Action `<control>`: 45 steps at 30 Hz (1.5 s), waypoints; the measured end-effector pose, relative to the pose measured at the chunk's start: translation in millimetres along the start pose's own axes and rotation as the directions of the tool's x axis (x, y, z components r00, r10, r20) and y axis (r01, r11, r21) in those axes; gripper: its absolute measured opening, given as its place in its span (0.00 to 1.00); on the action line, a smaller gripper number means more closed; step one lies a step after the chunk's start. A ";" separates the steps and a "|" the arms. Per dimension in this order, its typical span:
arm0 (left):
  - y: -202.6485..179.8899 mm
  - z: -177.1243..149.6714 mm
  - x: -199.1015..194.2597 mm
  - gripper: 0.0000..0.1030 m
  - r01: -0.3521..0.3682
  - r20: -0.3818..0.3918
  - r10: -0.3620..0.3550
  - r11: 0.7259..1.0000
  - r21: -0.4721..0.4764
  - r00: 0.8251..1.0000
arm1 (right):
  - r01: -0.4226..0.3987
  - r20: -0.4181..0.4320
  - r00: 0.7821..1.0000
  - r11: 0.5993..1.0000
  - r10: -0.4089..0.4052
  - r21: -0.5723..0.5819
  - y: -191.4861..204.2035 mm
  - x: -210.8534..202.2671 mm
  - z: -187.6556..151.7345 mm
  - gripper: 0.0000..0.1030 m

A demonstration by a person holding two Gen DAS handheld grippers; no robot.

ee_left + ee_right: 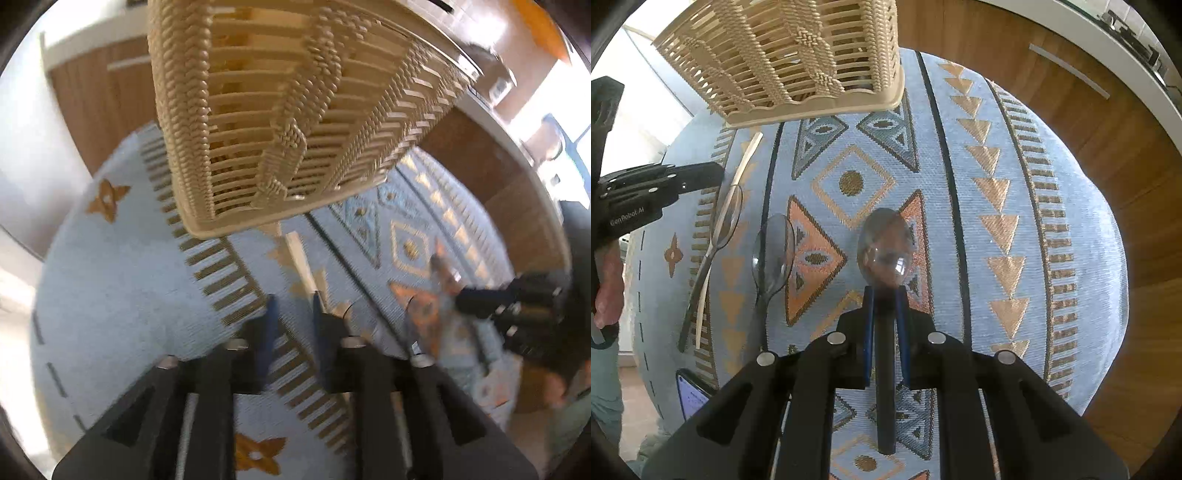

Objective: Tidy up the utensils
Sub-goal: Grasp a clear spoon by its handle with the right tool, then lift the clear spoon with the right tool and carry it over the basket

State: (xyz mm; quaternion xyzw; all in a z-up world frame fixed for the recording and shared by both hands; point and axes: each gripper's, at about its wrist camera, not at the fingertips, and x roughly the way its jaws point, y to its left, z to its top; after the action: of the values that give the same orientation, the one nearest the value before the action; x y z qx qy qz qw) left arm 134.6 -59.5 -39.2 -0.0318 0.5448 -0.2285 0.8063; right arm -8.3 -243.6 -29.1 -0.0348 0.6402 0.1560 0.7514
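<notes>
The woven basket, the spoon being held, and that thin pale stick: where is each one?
Cream woven plastic basket (798, 59), right wrist view, on its slatted side wall.
Smoky clear plastic spoon in the right tool (885, 243), right wrist view, on its bowl.
Thin pale wooden stick (749, 157), right wrist view, on its upper end.

left gripper (291, 306) parted, right gripper (885, 291) clamped

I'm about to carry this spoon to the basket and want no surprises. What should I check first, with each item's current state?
1. Right gripper shut on the held spoon: ok.
2. Handle straight between the fingers: ok.
3. Basket ahead on the tablecloth: ok.
4. Left gripper empty: ok.
5. Other two spoons out of the path: ok.
6. Room inside the basket: cannot tell.
</notes>
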 end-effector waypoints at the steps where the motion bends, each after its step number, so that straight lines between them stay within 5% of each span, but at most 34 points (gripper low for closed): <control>1: -0.8 2.6 1.1 0.29 0.008 -0.004 -0.008 1.000 -0.008 1.000 | -0.002 -0.008 1.000 1.000 0.002 -0.003 -2.6 2.0 4.2 0.10; 4: -6.5 9.1 6.7 0.29 -0.028 -0.016 0.028 1.000 -0.005 0.999 | 0.002 -0.029 1.000 1.000 -0.003 -0.022 -11.0 7.2 24.6 0.14; 9: -37.0 15.6 17.2 0.35 -0.161 -0.069 0.171 0.978 0.130 0.983 | 0.054 -0.071 0.996 0.993 -0.061 -0.103 9.7 9.2 38.8 0.24; 12: -49.7 12.5 20.7 0.22 -0.274 -0.050 0.289 0.940 0.202 0.956 | 0.105 -0.064 0.991 0.986 -0.114 -0.130 18.4 8.4 40.2 0.23; 14: -54.0 9.2 19.8 0.08 -0.280 -0.032 0.294 0.933 0.224 0.955 | 0.109 -0.048 0.992 0.981 -0.118 -0.159 25.4 6.8 38.2 0.15; 18: -50.8 3.7 15.9 0.03 -0.258 0.002 0.263 0.944 0.207 0.965 | 0.162 0.005 0.986 0.964 -0.165 -0.211 45.3 2.6 26.5 0.09; 23: -37.7 -15.2 -17.8 0.03 -0.170 0.135 0.151 0.974 0.148 0.979 | 0.113 0.146 0.986 0.971 -0.083 -0.211 49.0 -31.5 20.5 0.09; 25: -32.1 -27.3 -48.2 0.03 -0.129 0.224 0.095 0.981 0.141 0.970 | 0.080 0.216 0.976 0.977 -0.036 -0.199 47.5 -51.7 20.0 0.09; 29: -33.7 -40.1 -97.4 0.03 -0.123 0.386 0.053 0.980 0.159 0.921 | 0.052 0.352 0.936 0.982 0.014 -0.179 49.8 -86.6 19.4 0.09; 35: -54.3 -43.2 -146.4 0.03 -0.170 0.574 0.041 0.970 0.173 0.818 | 0.040 0.493 0.869 0.985 0.049 -0.170 55.3 -131.0 20.8 0.09; 41: -71.8 -22.9 -194.8 0.03 -0.143 0.732 -0.010 0.979 0.146 0.681 | 0.025 0.612 0.785 0.983 0.091 -0.179 60.4 -171.3 32.8 0.09; 45: -81.8 -2.3 -223.3 0.03 -0.123 0.828 -0.023 0.986 0.110 0.560 | -0.021 0.699 0.702 0.985 0.136 -0.171 56.5 -195.5 52.8 0.09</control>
State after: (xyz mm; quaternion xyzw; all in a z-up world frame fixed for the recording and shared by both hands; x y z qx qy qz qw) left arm 37.8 -42.2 177.3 -0.0568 0.0850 -0.2056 0.9733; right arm 0.4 -213.8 178.8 -0.0012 0.2899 0.2371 0.9272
